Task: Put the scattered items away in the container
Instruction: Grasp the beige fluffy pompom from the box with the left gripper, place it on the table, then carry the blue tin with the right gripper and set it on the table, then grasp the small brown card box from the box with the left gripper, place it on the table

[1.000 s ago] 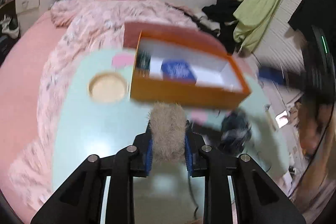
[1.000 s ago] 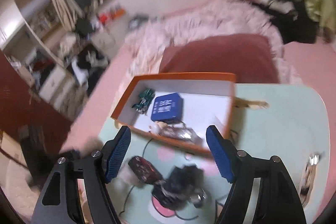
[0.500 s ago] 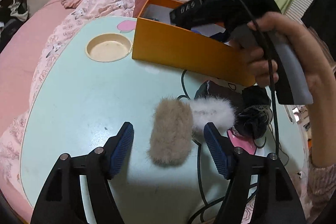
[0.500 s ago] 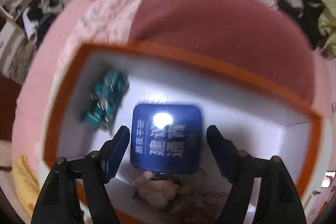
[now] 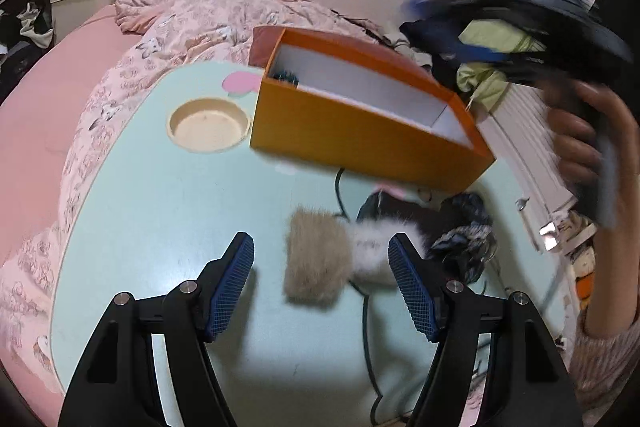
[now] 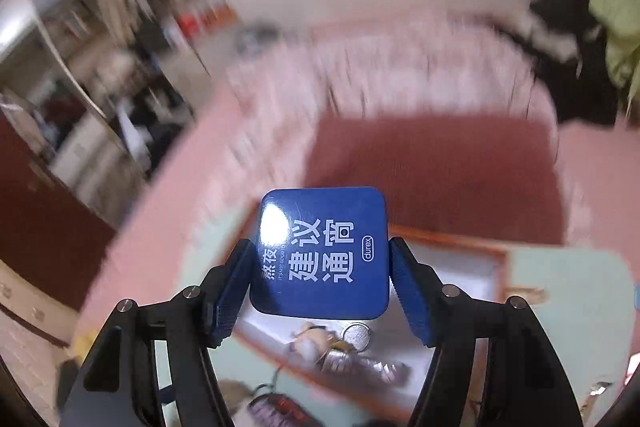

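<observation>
Right wrist: my right gripper (image 6: 320,259) is clamped on the blue tin (image 6: 320,253), above the orange box (image 5: 360,123). Edge grip only, view's blurred w/ motion, so it may slip. Left gripper (image 5: 321,283) gapes wide, holding nothing, over the furry piece (image 5: 316,263) on the table (image 5: 160,227); cable (image 5: 366,311) & dark clutter (image 5: 464,227) crowd it.
</observation>
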Demonstrator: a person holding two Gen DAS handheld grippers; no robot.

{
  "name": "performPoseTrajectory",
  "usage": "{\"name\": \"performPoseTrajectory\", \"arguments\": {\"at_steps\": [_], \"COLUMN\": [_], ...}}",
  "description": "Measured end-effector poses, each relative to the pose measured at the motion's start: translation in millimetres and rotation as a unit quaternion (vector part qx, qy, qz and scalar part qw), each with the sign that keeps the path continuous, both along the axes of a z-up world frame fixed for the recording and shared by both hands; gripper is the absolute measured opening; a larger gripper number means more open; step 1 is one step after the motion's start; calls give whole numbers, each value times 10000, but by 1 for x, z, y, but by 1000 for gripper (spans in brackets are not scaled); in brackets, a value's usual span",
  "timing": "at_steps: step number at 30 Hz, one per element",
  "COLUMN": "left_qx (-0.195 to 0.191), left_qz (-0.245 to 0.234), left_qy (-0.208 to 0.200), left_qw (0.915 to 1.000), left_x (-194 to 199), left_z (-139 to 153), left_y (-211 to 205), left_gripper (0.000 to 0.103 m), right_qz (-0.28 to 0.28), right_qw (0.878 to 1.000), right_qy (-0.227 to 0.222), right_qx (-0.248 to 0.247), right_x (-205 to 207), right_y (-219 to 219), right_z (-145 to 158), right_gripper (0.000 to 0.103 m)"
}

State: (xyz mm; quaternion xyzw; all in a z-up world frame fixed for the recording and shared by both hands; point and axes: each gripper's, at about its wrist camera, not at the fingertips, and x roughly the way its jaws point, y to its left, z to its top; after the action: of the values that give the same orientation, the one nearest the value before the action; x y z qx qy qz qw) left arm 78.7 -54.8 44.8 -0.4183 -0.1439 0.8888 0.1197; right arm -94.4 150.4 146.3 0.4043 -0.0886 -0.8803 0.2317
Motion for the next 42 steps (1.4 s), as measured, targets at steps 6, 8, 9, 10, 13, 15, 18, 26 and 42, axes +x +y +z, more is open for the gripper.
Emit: {"name": "performPoseTrajectory", "arguments": {"at_steps": [6, 8, 9, 10, 13, 15, 18, 26, 42], "left_qx": [389, 454, 422, 371, 338, 370, -88, -546, 416], "left_qz": [-266, -562, -726, -918, -1330, -1520, -1598, -1359, -1537], "left_qy": [55, 174, 86, -82, -1019, -1568, -2099, -2603, -2432], "left_qw": [9989, 9972, 9964, 9950, 9853, 9752, 9645, 9544, 9568], "left_x": [-42, -62, -72, -83, -125, -146, -160, -177, -182], "left_z": [46, 70, 77, 82, 77, 65, 48, 22, 41], "left_y": [1, 12, 20, 30, 64, 85, 109, 132, 115], "left_gripper": [70, 70, 70, 70, 70, 70, 70, 70, 60], "right_qz": [111, 86, 82, 65, -69, -185, -305, -338, -597], "right_qw": [9996, 9973, 9960, 9941, 9896, 9872, 9874, 9939, 9954], "right_qy": [102, -458, -639, -849, -1243, -1293, -1190, -848, -677], "right_qx": [251, 574, 624, 665, 728, 916, 998, 623, 336], "right_x": [91, 116, 123, 132, 148, 147, 151, 158, 156], "right_y": [55, 67, 62, 66, 73, 73, 73, 79, 89], "right_z": [-1, -37, -53, -70, -106, -117, -121, -118, -106], "right_gripper": [67, 67, 67, 67, 67, 67, 67, 70, 70]}}
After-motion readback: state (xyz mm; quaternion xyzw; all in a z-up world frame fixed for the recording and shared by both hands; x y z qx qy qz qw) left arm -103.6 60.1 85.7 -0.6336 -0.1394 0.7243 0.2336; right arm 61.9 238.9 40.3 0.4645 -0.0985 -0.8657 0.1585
